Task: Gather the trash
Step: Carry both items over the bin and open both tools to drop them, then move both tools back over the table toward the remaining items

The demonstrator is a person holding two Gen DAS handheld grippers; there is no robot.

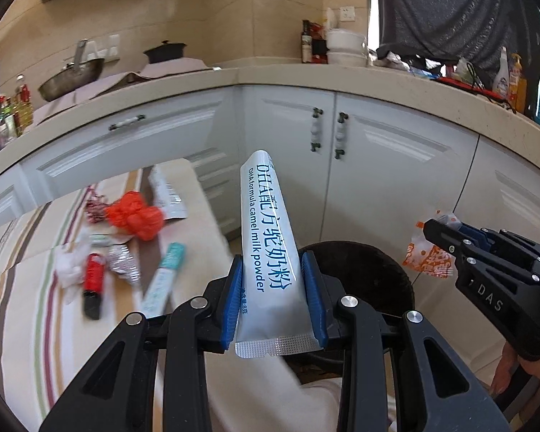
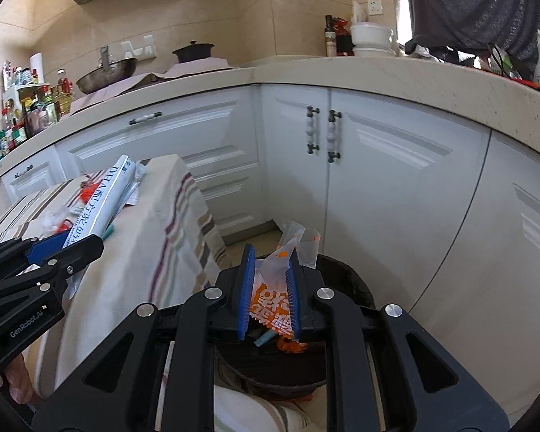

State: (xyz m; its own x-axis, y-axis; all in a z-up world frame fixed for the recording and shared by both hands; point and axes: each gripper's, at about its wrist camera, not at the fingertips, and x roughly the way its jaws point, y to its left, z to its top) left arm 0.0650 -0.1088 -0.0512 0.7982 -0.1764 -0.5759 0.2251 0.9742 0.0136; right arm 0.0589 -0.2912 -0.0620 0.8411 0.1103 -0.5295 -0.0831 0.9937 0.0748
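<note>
A: In the left wrist view, your left gripper (image 1: 274, 295) is clenched on the milk powder sachet (image 1: 270, 248). The 2 blue pads press its lower part from both sides, and the long upper part stands out beyond the jaws, unsupported. The dark trash bin (image 1: 370, 270) lies just behind and below the jaws, a little to their right.

B: So what can go wrong there?

A: The film looks smooth, so I judge the sachet may slide out before you are above the bin. Also the free end could catch on the bin rim and fall outside. To the left of the jaws more trash waits on the striped cloth (image 1: 25, 288): a red net (image 1: 135, 217), a red tube (image 1: 93, 284) and a teal stick pack (image 1: 163, 280).

B: And the right wrist view?

A: Your right gripper (image 2: 269, 295) is grasping the orange wrapper (image 2: 273, 302), with the jaws fully closed on it. The bin opening (image 2: 345, 277) is directly under and behind the jaws. There the left gripper enters from the far left with its sachet.

B: The risk here?

A: The wrapper is light and crumpled. If you release while it clings to 1 pad, it may hang there or drift past the rim. I also think the 2 grippers could collide over the bin, because both aim at the same opening.
</note>
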